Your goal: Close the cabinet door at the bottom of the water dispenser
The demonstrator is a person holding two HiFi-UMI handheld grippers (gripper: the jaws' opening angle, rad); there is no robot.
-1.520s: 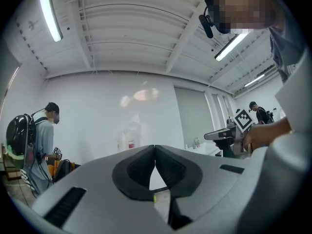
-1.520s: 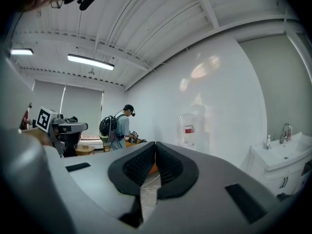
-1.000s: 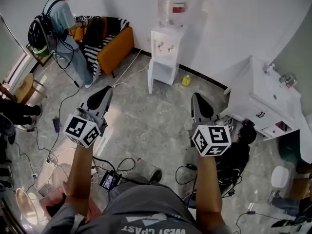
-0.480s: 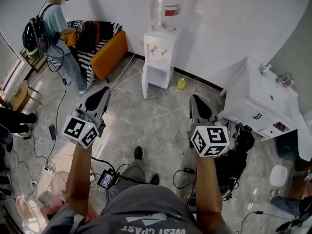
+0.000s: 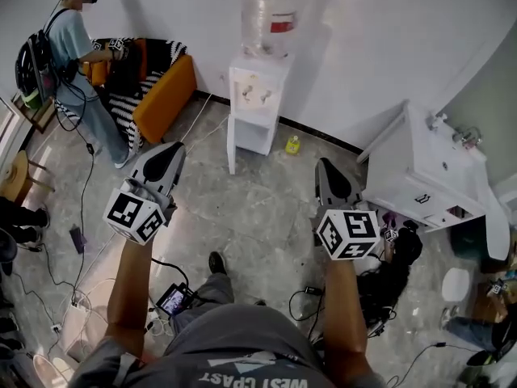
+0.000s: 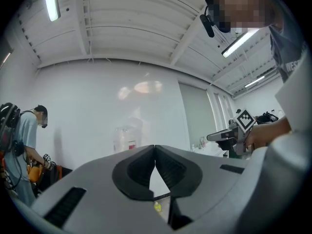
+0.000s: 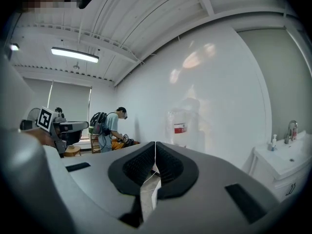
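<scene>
Left claw and right claw pressed together, empty, well short of the water dispenser; its open cabinet door looks light and stiff: nudge the free edge

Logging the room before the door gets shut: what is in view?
dispenser: one, white, against the far wall
jug: one, clear, on the dispenser
door: one, white, open at the dispenser's foot
bottle: one, yellow, on the floor right of the dispenser
sofa: one, orange, left of the dispenser
person: one, with backpack, by the sofa
sink cabinet: one, white, at right
cables: several, dark, on the floor
left gripper: one, grey, shut, empty
right gripper: one, grey, shut, empty
</scene>
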